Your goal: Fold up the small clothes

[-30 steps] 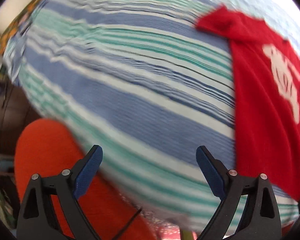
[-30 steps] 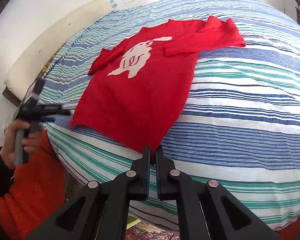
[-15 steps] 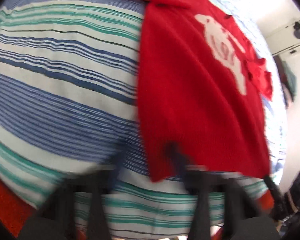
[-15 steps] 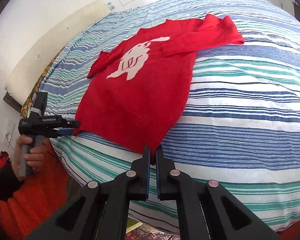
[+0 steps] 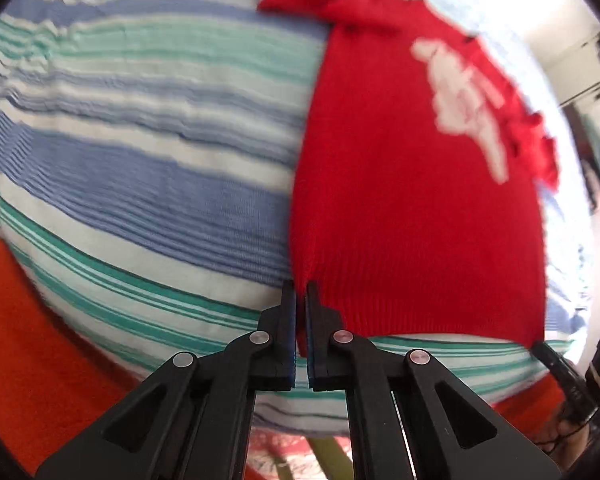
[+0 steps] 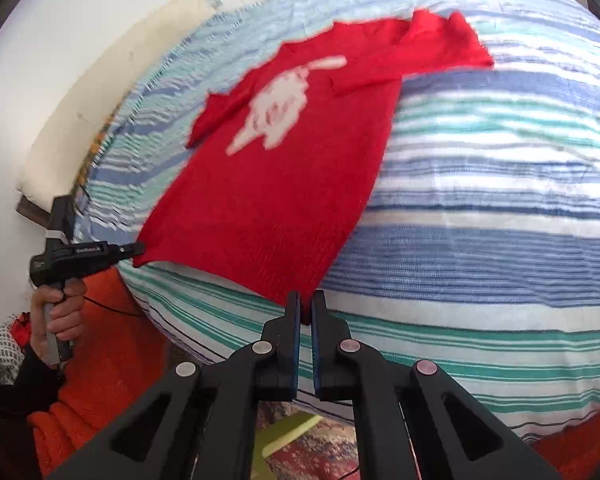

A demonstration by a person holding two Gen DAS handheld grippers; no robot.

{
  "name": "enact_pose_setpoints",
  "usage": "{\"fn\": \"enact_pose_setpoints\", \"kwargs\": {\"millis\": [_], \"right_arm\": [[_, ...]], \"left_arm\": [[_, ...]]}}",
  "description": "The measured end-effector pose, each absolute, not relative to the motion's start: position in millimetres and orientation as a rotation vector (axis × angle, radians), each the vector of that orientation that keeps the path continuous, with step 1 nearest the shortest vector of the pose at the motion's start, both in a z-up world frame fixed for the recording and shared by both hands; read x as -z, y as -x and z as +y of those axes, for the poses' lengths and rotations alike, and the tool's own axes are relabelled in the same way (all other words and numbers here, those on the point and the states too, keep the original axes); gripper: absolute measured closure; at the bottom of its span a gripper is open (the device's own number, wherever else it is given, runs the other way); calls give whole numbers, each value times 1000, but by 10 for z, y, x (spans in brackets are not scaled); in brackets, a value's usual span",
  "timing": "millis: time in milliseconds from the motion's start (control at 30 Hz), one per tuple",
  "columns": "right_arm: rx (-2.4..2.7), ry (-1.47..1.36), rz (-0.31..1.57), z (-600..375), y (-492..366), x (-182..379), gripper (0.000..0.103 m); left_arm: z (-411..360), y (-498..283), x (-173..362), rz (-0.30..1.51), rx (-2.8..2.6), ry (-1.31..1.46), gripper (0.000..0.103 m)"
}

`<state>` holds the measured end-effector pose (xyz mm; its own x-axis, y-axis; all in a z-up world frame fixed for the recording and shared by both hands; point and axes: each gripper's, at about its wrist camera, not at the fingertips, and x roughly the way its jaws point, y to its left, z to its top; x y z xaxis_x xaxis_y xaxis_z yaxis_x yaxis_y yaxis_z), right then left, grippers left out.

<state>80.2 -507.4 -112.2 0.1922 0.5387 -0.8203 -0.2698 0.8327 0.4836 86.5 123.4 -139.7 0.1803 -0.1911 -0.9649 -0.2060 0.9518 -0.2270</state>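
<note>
While my left gripper clamped the jumper's near hem corner at six o'clock in its own view, my right gripper was likewise clenched on the other hem corner, at six o'clock in the right view. The jumper lay flat on the striped bedspread, running up toward twelve, white motif upward. My left hand showed at nine o'clock in the right view.
</note>
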Motion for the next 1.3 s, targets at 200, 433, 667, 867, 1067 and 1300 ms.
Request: {"fn": "enact_pose_setpoints", "kwargs": {"millis": [200,433,667,867,1067,1300], "right_arm": [[-522,-244,1306,-5035,-828,1379,98],[-512,-263,1295,-5053,-806,1423,98],[-513,-260,1298,-5091,-801,1453,98],[-510,-250,1295,-5079,-793,1445,98],[-509,-241,1297,-5063,-788,1459,98],[-503,-225,1304,-5028,-798,1495,98]], "left_arm": [[1166,-868,1449,1389,-5,276,101],[1054,-881,1463,1377,-18,233,101],[907,-924,1497,1365,-30,160,100],[898,-937,1508,1368,-29,168,100],[986,-875,1538,1377,-36,166,100],[925,-895,1578,1377,-38,117,100]]}}
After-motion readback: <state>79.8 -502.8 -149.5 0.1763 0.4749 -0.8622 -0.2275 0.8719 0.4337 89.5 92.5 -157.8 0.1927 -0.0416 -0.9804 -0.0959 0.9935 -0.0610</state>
